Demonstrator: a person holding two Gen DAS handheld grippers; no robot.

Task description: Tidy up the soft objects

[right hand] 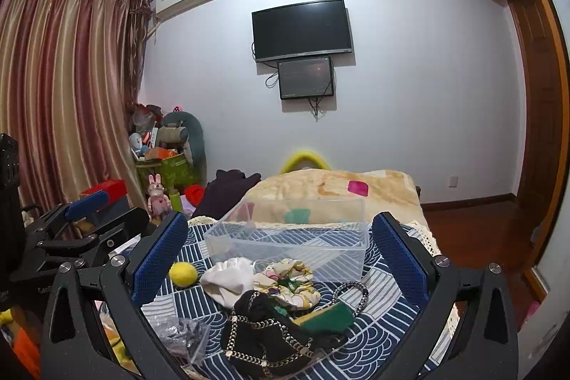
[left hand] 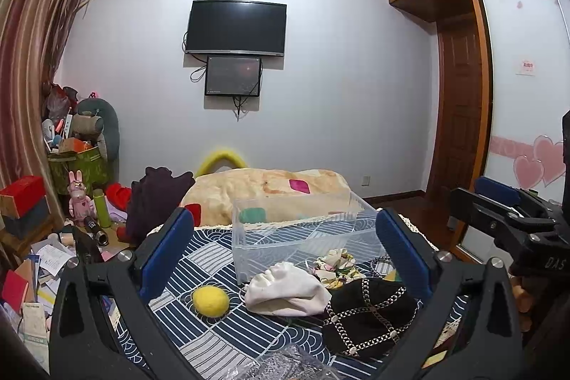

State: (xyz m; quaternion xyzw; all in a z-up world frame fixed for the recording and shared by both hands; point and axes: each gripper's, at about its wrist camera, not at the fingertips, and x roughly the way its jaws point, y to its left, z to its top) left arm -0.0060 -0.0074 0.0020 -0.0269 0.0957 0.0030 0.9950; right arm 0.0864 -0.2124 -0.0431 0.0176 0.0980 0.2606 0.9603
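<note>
A clear plastic bin [left hand: 302, 230] [right hand: 292, 237] stands empty on a blue patterned cloth [left hand: 199, 259]. In front of it lie a yellow felt ball [left hand: 210, 300] [right hand: 182, 272], a white pouch [left hand: 285, 289] [right hand: 228, 278], a black chain-trimmed pouch [left hand: 367, 316] [right hand: 267, 337], a floral scrunchie [left hand: 336, 262] [right hand: 288, 280], a green cloth [right hand: 327, 316] and a beaded band [right hand: 351, 294]. My left gripper [left hand: 285, 259] is open and empty, held above these things. My right gripper [right hand: 281, 262] is open and empty, also above them.
A beige blanket [left hand: 270, 194] lies behind the bin, a dark garment [left hand: 156, 198] to its left. A cluttered side table with a pink rabbit figure [left hand: 80, 198] and boxes stands at left. A clear bag of grey material [right hand: 181, 333] lies near the front edge.
</note>
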